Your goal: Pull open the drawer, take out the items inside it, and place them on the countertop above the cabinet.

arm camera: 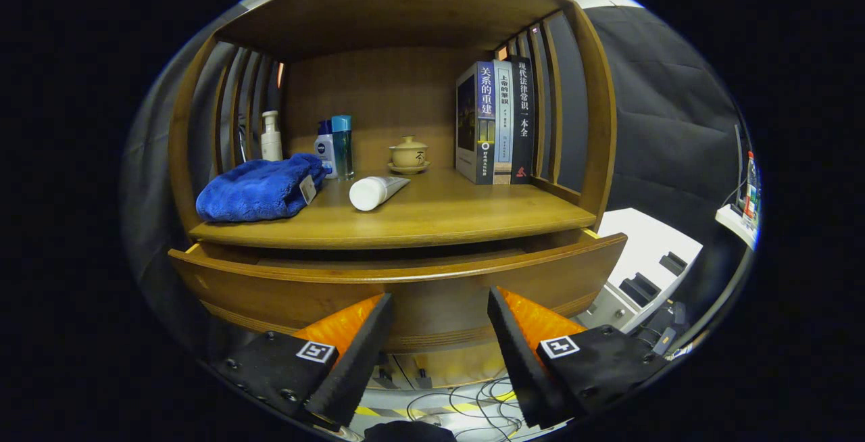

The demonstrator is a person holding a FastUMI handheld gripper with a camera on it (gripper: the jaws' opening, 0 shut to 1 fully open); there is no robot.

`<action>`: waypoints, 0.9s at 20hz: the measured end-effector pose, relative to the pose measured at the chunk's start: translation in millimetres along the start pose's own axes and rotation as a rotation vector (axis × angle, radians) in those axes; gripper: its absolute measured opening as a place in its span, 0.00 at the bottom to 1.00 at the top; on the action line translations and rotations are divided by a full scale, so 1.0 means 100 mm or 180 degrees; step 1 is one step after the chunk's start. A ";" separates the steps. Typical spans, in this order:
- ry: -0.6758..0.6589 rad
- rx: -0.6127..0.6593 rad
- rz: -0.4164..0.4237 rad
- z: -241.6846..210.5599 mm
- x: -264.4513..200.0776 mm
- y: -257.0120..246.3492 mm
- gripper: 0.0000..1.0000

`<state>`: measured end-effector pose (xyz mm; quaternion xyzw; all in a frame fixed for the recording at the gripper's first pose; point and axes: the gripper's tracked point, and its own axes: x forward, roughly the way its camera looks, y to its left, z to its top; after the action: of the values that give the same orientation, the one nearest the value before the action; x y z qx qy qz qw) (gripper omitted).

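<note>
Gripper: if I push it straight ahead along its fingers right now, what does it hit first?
Most likely the drawer front. The gripper points at that wooden panel with its jaws open and nothing between them. The drawer is pulled out slightly below the countertop. How far off it is cannot be judged.

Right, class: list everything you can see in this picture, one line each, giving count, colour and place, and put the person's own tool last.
Cabinet: one, brown wood, slatted sides.
Countertop: one, brown wood, above the drawer.
Drawer: one, brown wood, pulled partly out, just ahead of the fingers.
Towel: one, blue, on the countertop beside the pump bottle.
Pump bottle: one, white, behind the towel.
Small bottles: two, white and teal, beside the towel.
Tube: one, white, lying between towel and books.
Lidded cup on saucer: one, beige, at the back.
Books: three, dark and pale spines, upright.
Cables: several, on the floor below.
Gripper: one, fingers apart, holding nothing.
</note>
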<state>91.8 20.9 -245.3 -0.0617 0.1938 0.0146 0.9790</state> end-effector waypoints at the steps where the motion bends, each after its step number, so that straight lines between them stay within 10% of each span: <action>1: 0.0002 -0.0002 0.0000 0.01 0.04 0.01 0.95; 18: 0.0022 0.0298 0.0139 0.10 0.24 0.03 0.96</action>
<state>117.6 25.1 -245.9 -0.0117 0.1989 0.0267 0.9796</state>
